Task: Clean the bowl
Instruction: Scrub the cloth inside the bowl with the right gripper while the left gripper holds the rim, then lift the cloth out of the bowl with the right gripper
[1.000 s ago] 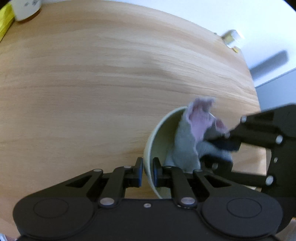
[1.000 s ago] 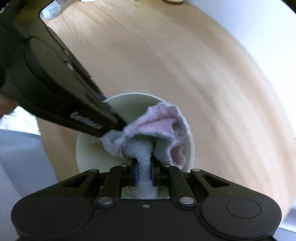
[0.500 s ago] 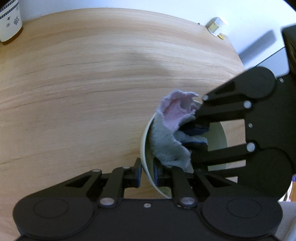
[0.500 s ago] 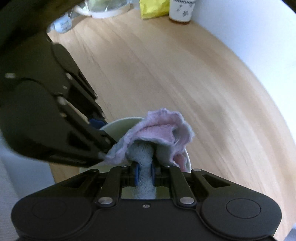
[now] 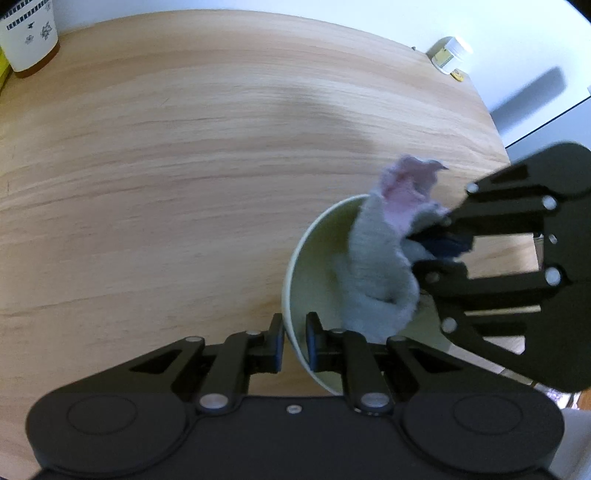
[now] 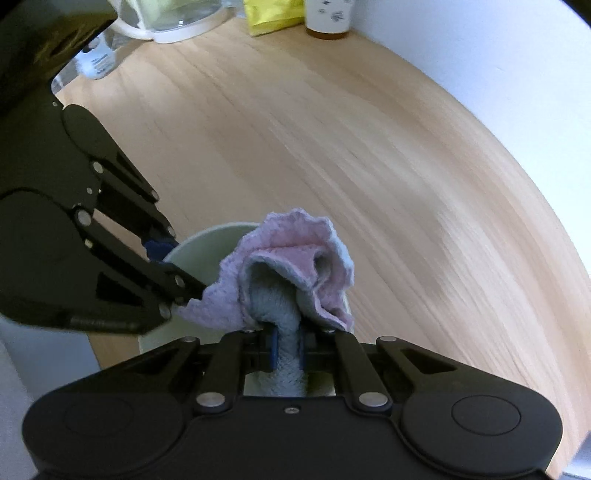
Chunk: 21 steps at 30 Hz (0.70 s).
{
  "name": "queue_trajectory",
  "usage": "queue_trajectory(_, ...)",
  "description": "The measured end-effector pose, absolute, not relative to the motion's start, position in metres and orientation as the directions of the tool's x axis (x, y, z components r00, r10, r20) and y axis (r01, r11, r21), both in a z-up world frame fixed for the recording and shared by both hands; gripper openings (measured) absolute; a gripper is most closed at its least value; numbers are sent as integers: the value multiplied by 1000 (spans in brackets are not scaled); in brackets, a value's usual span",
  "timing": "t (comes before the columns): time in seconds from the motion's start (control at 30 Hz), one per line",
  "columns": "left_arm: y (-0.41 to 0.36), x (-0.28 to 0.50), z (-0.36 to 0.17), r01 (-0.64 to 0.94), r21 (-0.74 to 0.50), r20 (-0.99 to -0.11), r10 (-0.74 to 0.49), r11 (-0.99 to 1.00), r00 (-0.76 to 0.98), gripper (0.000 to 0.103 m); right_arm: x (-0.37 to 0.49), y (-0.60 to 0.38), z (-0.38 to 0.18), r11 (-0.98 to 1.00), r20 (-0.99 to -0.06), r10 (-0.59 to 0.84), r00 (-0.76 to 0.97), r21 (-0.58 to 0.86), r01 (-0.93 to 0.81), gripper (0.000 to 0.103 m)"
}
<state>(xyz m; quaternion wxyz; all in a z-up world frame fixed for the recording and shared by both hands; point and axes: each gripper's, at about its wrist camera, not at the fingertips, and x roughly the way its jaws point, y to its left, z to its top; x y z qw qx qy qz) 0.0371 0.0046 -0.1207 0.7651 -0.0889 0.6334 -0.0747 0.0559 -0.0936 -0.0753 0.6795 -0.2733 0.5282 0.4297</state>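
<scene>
Left wrist view, left to right. A white patterned cup (image 5: 29, 35) stands at 10 o'clock on the wooden worktop (image 5: 166, 184), at its far edge. Bare wood fills the middle. At 6 o'clock the left hand-held gripper (image 5: 294, 341) pinches the near wall of the pale bowl (image 5: 314, 266) — one finger outside, the other inside, rim between them. The bowl is tipped, its opening facing right. A grey-and-pink cloth (image 5: 380, 258) is pushed down into it, its pink edge standing above the rim at about 1 o'clock. A small white-lidded jar (image 5: 448, 53) sits at the worktop's far corner, also at 1 o'clock. At 3 o'clock the right hand-held gripper (image 5: 439, 240) reaches in from the side, clamped on the cloth.

Right wrist view, left to right. The left hand-held gripper (image 6: 162, 254) comes in from 9 o'clock, its fingers at the bowl's (image 6: 207, 251) rim. At 11 o'clock, a clear jug with a white base (image 6: 166, 22) stands at the far edge, a small bottle (image 6: 98, 62) near it. At 6 o'clock the right hand-held gripper (image 6: 287, 349) is pressed onto a twisted grey roll of the cloth (image 6: 291, 273), which fans out pink over the bowl. At 12 o'clock, a yellow packet (image 6: 273, 16) and the patterned cup (image 6: 328, 16) stand side by side.
</scene>
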Motion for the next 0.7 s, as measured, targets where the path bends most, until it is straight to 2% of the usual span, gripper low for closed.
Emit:
queue_trajectory(0.2,3,39,-120,2,-214,-961,-211,977,178,11,53,-104,-57,522,-955,269,127,34,-852,8)
queue_trajectory(0.4,7,43,-121,-36,-231,-960,-222,972,171,13,47,-115,-35,517,-933,307,189,-3,-856,10)
queue_trajectory(0.7,18,38,-117,-71,-273,-946,-254,960,203,18,63,-157,-9,675,-871,427,242,129,-726,11)
